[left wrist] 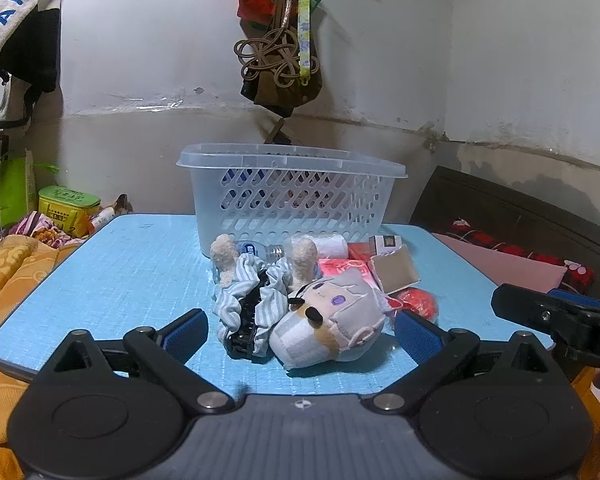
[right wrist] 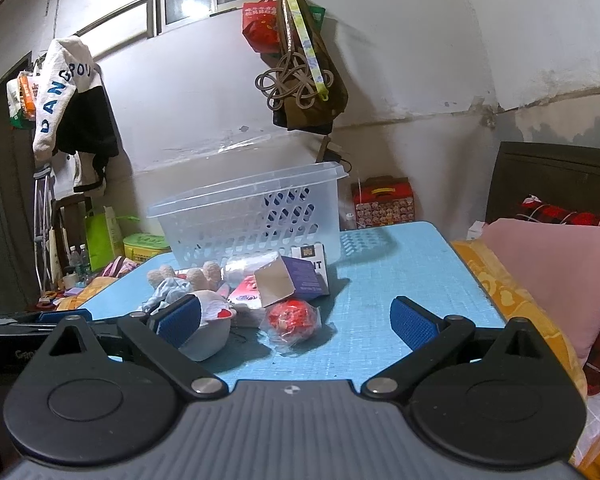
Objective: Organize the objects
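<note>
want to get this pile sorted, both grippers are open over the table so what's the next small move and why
Probably ease the left gripper forward and down around the plush doll. Its jaws stand wide with nothing between them, the doll lies nearest, in front of the pile, and the basket waits just behind. The right gripper is open too, nearer the red ball in plastic.

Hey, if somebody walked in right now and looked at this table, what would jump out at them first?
Probably the clear plastic basket at the far side of the blue table, with a jumbled pile in front of it. A grey-haired plush doll lies nearest, beside striped cloth, and a red wrapped ball sits on the pile's right edge. Both the left gripper and right gripper hang open, holding nothing.
</note>
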The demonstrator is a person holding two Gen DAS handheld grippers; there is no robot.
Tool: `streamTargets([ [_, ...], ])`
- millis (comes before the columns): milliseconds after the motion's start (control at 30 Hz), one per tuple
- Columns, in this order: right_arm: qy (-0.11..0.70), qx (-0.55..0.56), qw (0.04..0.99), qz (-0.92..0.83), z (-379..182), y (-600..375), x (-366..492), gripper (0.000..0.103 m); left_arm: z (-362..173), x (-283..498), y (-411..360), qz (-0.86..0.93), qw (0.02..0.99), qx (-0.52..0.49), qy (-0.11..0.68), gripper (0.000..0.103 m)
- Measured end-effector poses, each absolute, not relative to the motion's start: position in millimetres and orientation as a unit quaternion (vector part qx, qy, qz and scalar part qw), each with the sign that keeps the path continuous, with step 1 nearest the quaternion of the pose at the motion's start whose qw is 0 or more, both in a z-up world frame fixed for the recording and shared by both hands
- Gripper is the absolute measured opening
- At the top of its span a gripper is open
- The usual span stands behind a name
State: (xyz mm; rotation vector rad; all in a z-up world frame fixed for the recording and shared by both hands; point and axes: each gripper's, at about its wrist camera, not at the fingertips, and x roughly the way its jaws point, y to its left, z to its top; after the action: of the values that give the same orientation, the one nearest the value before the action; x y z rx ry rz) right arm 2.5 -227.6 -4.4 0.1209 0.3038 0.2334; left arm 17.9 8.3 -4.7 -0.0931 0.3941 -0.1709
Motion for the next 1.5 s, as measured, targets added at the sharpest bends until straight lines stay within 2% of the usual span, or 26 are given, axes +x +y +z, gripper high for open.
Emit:
streamTargets([
  [1500, 0.169, 0.056, 0.971, 0.159, -5, -219, 7, 0.103, -8, 20, 18, -0.074, 0.979, -0.052, 0.184, 0.101],
])
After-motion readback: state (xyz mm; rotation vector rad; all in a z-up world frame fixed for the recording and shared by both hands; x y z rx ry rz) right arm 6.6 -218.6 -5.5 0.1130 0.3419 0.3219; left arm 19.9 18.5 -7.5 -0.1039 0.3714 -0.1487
